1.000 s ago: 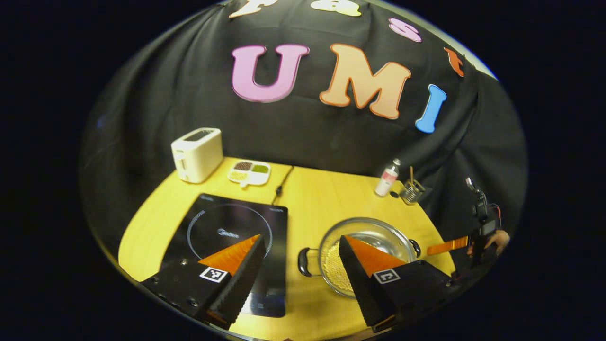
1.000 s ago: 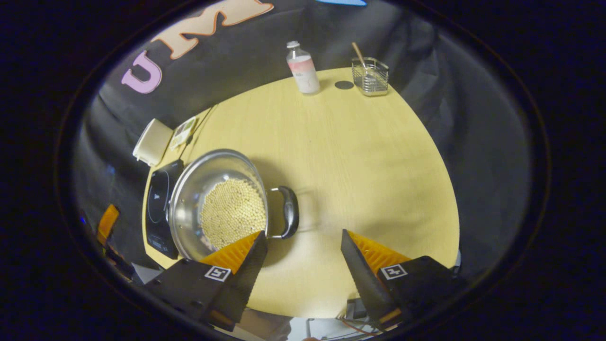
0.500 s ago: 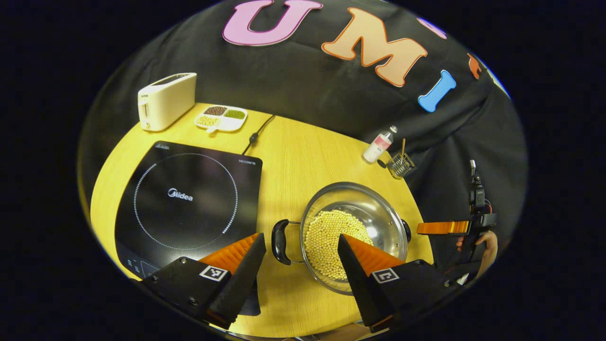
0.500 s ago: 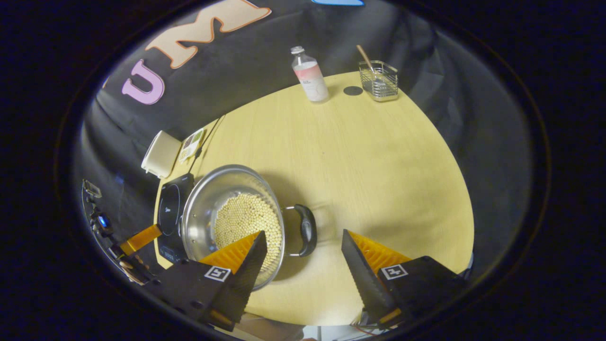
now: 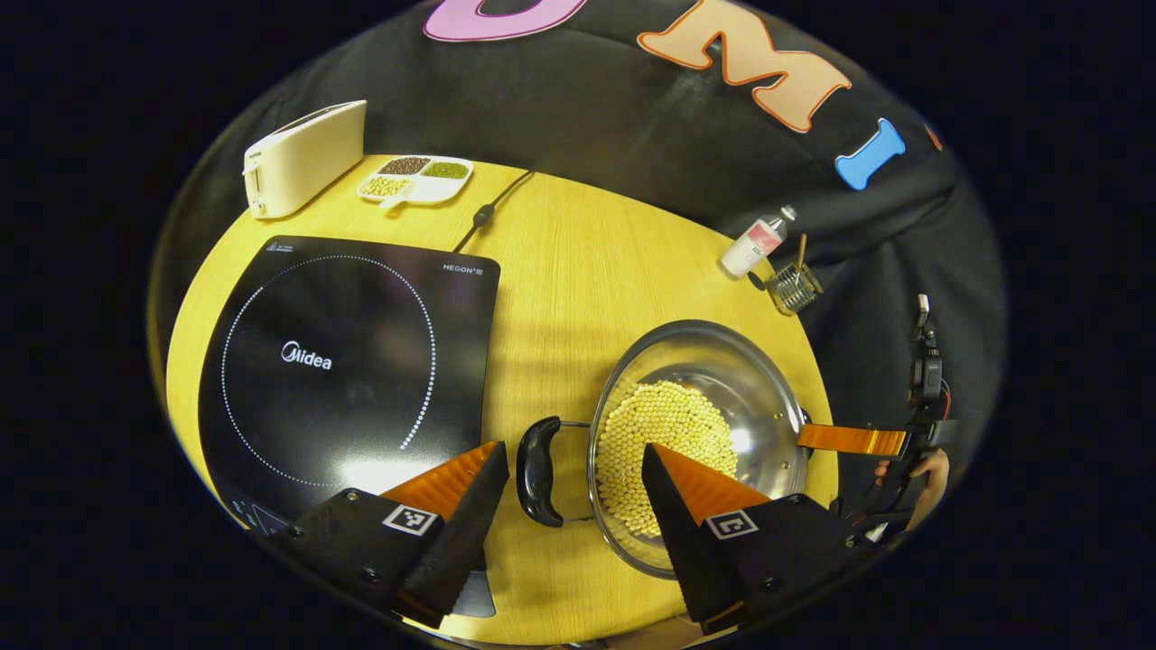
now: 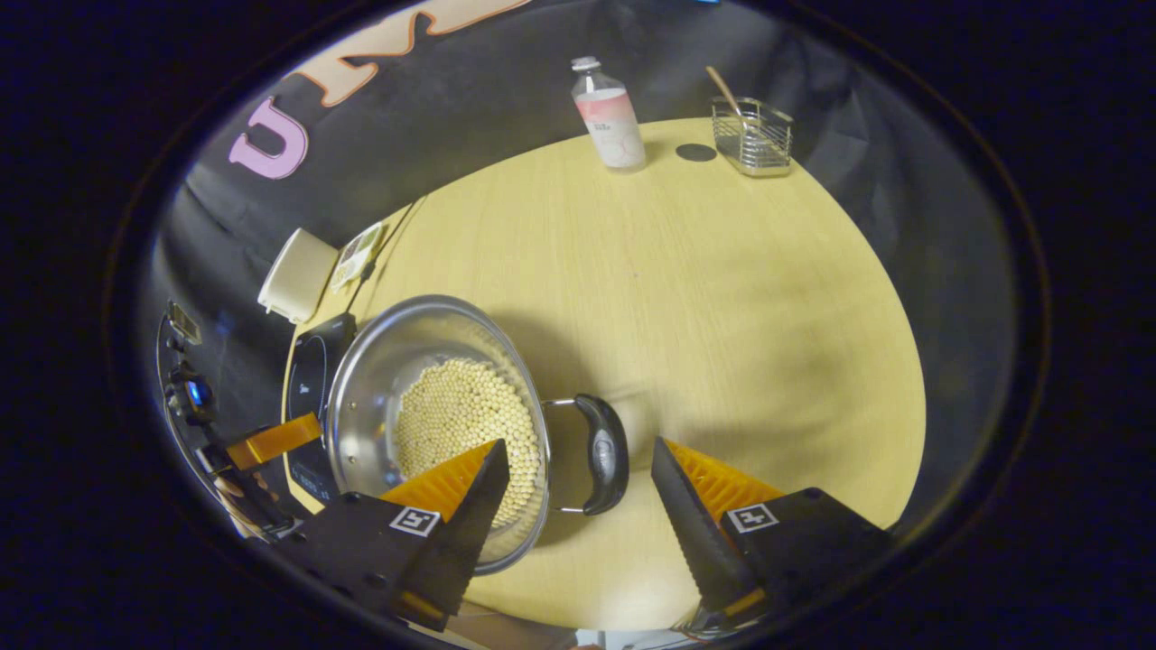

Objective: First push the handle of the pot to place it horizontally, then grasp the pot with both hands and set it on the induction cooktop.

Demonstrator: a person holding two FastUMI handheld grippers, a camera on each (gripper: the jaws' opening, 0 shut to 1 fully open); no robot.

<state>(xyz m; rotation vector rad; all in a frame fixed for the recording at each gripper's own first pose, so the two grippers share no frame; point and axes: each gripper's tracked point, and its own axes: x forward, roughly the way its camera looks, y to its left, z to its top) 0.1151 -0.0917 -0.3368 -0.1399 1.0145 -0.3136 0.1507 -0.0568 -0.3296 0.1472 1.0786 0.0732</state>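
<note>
In the left gripper view we find the left hand-held gripper point(image 5: 575, 474) open, its fingers straddling the pot's point(image 5: 704, 433) near black handle point(image 5: 539, 469) without touching it. The pot, holding pale beans, stands on the tabletop point(image 5: 560, 271) just beside the induction cooktop point(image 5: 343, 361).

In the right gripper view we note the right hand-held gripper point(image 6: 578, 469) open around the opposite handle point(image 6: 603, 453), clear of it.

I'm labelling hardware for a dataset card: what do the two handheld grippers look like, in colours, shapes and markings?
Both match. The left gripper and right gripper each have two black wedge-shaped fingers with ribbed inner edges and orange ridged upper faces, on black bodies with visible screws. Each finger base carries a small square black-and-white marker.
</note>
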